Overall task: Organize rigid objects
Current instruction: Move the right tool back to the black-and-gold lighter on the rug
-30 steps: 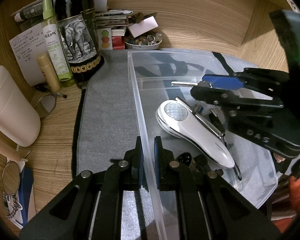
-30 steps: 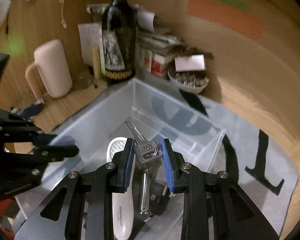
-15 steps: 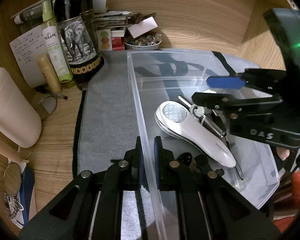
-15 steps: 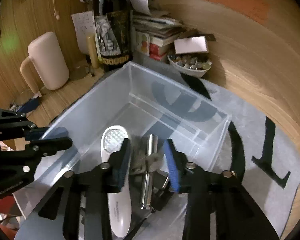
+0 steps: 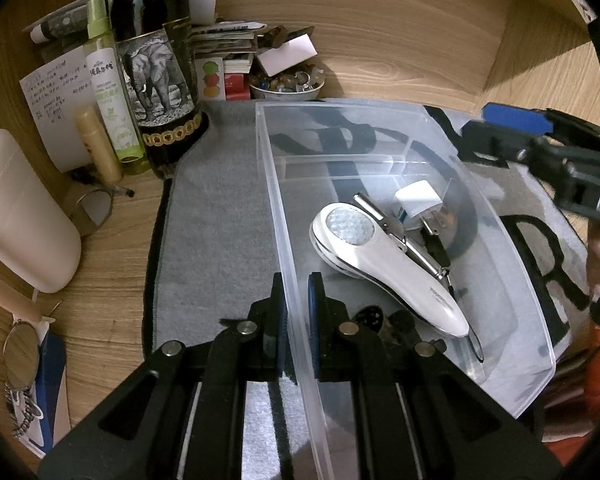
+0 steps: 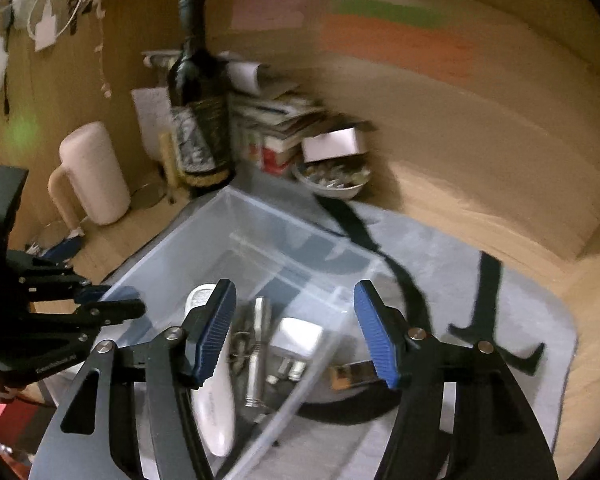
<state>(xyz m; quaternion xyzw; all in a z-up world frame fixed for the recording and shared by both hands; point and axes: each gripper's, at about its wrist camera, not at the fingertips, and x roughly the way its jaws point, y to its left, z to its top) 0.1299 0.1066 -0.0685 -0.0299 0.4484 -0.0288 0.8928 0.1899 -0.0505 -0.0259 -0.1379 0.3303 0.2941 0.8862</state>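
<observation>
One clear plastic bin point(image 5: 384, 112) on a grey mat point(image 5: 216, 216) holds one white handheld device point(image 5: 384, 256), one white plug adapter point(image 5: 418, 202) and one metal cylinder point(image 6: 258, 356); left gripper point(image 5: 296, 312) clamps the bin's near wall, while right gripper point(image 6: 296, 332) hangs above, jaws opening, empty

Your bin point(image 5: 380, 120) is clear plastic on a grey mat point(image 5: 220, 220) with black lettering. In it you have a white handheld device point(image 5: 388, 256), a silver metal tube point(image 6: 258, 344) and a white plug point(image 5: 418, 200). Your fingers point(image 6: 216, 328) carry ribbed blue pads on black frames. The dark bottle point(image 5: 156, 64) wears an elephant label with a gold band; the tabletop point(image 5: 100, 272) is light woodgrain.
</observation>
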